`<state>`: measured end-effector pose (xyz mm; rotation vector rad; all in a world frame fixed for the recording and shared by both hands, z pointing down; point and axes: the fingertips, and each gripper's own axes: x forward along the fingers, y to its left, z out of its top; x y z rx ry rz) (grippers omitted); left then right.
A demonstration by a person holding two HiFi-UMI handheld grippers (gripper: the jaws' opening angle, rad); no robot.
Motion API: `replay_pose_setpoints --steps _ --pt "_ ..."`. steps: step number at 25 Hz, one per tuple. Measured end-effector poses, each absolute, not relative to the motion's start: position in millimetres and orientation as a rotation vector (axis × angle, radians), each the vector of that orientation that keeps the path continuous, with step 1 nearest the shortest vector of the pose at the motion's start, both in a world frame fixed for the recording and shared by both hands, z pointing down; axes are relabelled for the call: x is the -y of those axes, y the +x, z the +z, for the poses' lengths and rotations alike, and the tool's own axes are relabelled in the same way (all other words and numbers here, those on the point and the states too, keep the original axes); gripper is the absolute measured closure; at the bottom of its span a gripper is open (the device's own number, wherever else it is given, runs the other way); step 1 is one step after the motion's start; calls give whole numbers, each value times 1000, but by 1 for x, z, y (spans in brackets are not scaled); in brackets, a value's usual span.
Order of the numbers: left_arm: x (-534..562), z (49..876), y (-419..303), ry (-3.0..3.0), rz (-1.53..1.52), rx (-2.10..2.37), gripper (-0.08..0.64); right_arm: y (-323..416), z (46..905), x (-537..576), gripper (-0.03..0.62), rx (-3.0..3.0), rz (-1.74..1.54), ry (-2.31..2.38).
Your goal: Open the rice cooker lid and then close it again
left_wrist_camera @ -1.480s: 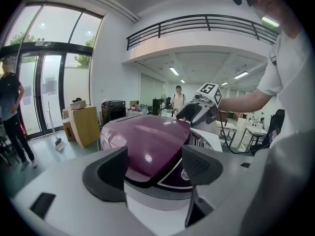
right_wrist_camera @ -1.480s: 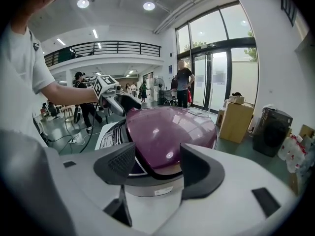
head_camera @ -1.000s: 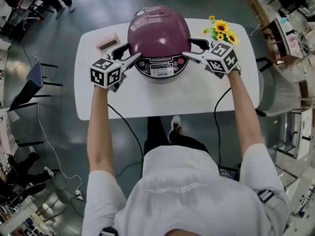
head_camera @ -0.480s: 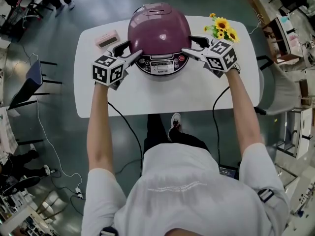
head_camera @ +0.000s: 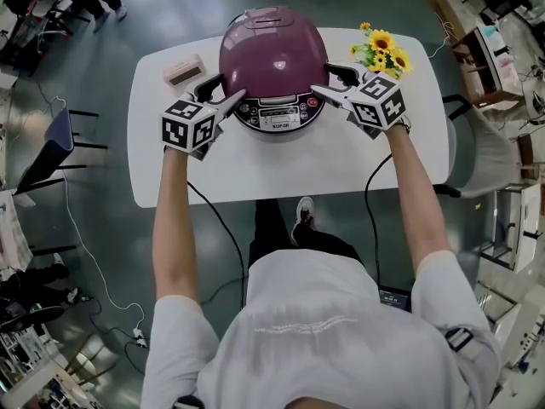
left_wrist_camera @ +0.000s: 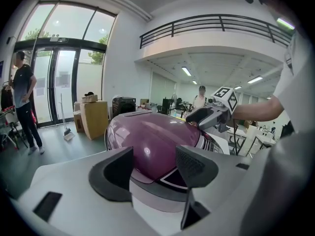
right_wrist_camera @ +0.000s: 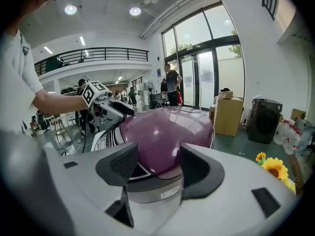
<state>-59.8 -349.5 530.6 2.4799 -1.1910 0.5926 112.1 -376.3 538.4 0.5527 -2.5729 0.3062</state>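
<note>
A purple rice cooker (head_camera: 272,54) stands on the white table (head_camera: 324,160) with its lid down and its control panel (head_camera: 277,109) facing me. My left gripper (head_camera: 223,92) is at the cooker's left side, open, its jaws spread along the lid's lower edge. My right gripper (head_camera: 332,82) mirrors it at the right side; its jaws have just been closing a little but remain open, with nothing pressed between the pads. In the left gripper view the purple lid (left_wrist_camera: 147,141) shows just beyond the open jaws. The right gripper view shows the lid (right_wrist_camera: 167,132) the same way.
Yellow sunflowers (head_camera: 383,51) lie at the table's back right corner. A small pink box (head_camera: 184,71) sits at the back left. Chairs stand off both ends of the table. Cables run over the floor under the table's front edge.
The right gripper's jaws have narrowed slightly beside the cooker. Both hands and the closed lid stay where they were.
</note>
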Motion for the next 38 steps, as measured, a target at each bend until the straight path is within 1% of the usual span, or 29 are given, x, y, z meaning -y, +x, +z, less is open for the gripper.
replay_pose_setpoints --steps 8,9,11,13,16,17,18,22,25,29,33,38 --pt "351 532 -62 2510 530 1218 291 113 540 382 331 2595 332 628" --pt "351 532 -63 2510 529 1232 291 113 540 382 339 2599 333 649" --pt "351 531 -67 2501 543 1302 288 117 536 384 393 2611 326 702" --pt "348 526 -72 2486 548 1410 290 124 524 386 407 2632 308 763" --pt "338 507 -75 2471 498 1525 293 138 491 386 456 2680 234 882" --pt "335 500 -76 2469 482 1557 305 143 478 384 482 2694 198 926" --pt "332 491 -78 2466 465 1594 323 148 466 382 492 2706 161 965" --pt "321 449 -86 2450 371 1756 447 163 426 368 531 2693 -10 1052" --pt "309 419 -91 2458 322 1841 497 171 406 355 548 2675 -82 1088" --pt "297 386 -98 2486 303 1916 537 176 384 339 558 2666 -122 1133" --pt "286 365 -102 2527 341 1934 541 174 359 326 565 2659 -162 1184" --pt "278 346 -106 2608 357 1887 541 154 336 312 566 2644 -226 1206"
